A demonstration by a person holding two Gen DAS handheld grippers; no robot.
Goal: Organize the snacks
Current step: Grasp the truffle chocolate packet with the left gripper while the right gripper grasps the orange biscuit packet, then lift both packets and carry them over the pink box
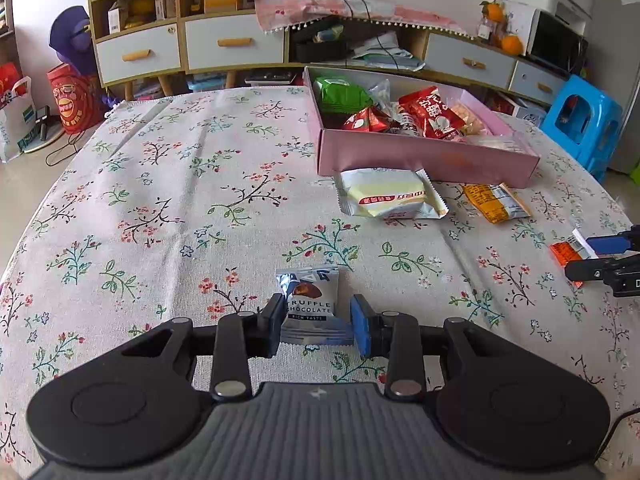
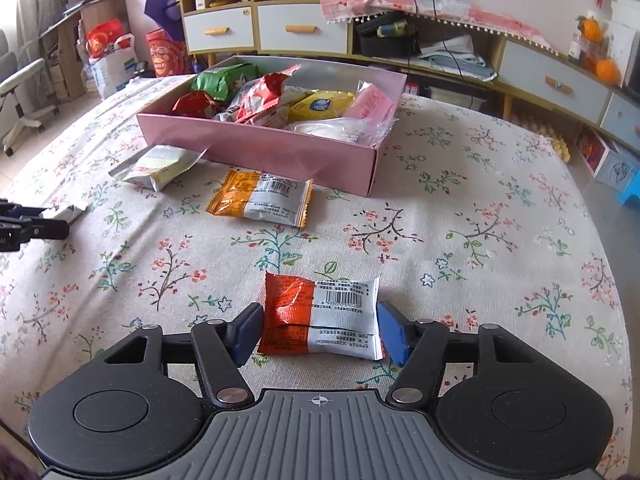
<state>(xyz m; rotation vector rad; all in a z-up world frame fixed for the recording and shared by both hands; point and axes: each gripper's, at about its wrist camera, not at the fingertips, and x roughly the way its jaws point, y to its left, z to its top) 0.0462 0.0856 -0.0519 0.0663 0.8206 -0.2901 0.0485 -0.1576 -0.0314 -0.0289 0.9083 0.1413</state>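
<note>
Black linkage tool (image 1: 314,328), blue pads (image 1: 362,330) (silver pivot screws), ribbed grey base.

The right gripper (image 2: 319,330) straddles an orange-and-white snack packet (image 2: 322,316) lying on the floral worktop (image 2: 480,200), a blue pad at each end of it. Further back, a pink box (image 2: 260,148) holds mixed snacks, with an orange packet (image 2: 262,198) and a pale packet (image 2: 160,166) just before it.

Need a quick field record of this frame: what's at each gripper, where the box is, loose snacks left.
left gripper: shut on truffle chocolate packet
right gripper: pads at both ends of orange-white packet
pink box: far side of table, holds many snacks
loose: pale yellow packet, orange-yellow packet
surface: floral tablecloth
</note>
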